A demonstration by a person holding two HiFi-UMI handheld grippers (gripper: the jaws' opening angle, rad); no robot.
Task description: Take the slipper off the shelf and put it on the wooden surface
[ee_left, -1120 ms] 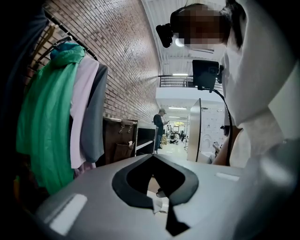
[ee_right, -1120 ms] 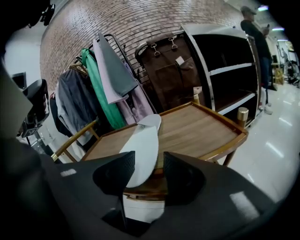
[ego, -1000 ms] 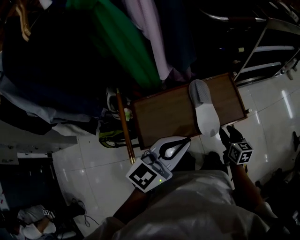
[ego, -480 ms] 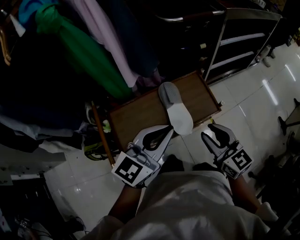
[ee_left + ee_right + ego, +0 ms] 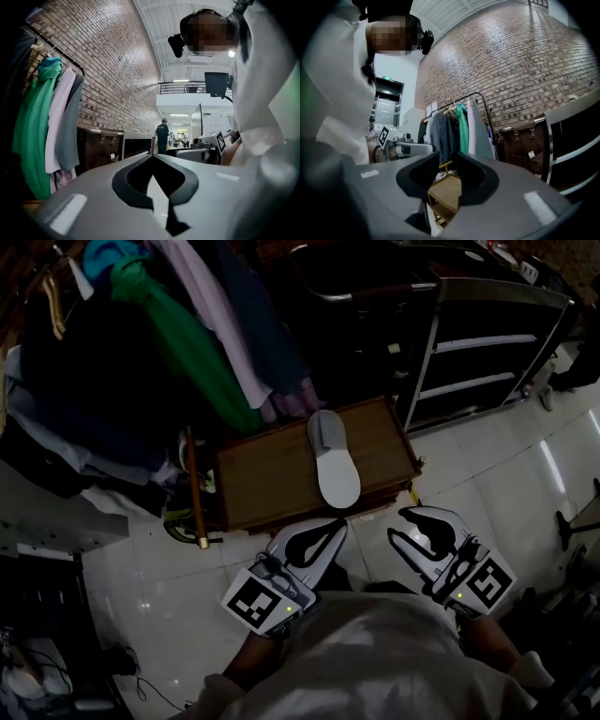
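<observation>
A grey-and-white slipper (image 5: 330, 465) lies flat on the low wooden surface (image 5: 267, 484), toe toward me. Both grippers hang close to my body, short of the wood's near edge and apart from the slipper. My left gripper (image 5: 339, 521) is shut, its tips meeting with nothing between them (image 5: 153, 155). My right gripper (image 5: 398, 524) stands to its right; its jaws have just been closing but a gap still shows between the tips (image 5: 447, 157), and nothing is in it. Part of the wooden surface (image 5: 447, 192) shows through that gap.
A metal shelf unit (image 5: 487, 334) stands at the right, next to the wood. A rack of hanging clothes (image 5: 187, 343) crowds the back left. A wooden stick (image 5: 194, 488) leans by the wood's left side. White floor tiles (image 5: 506, 474) spread to the right.
The right gripper has come up from low beside the wood to level with the left one. Both grippers have drawn back toward my body. The slipper stays on the wood.
</observation>
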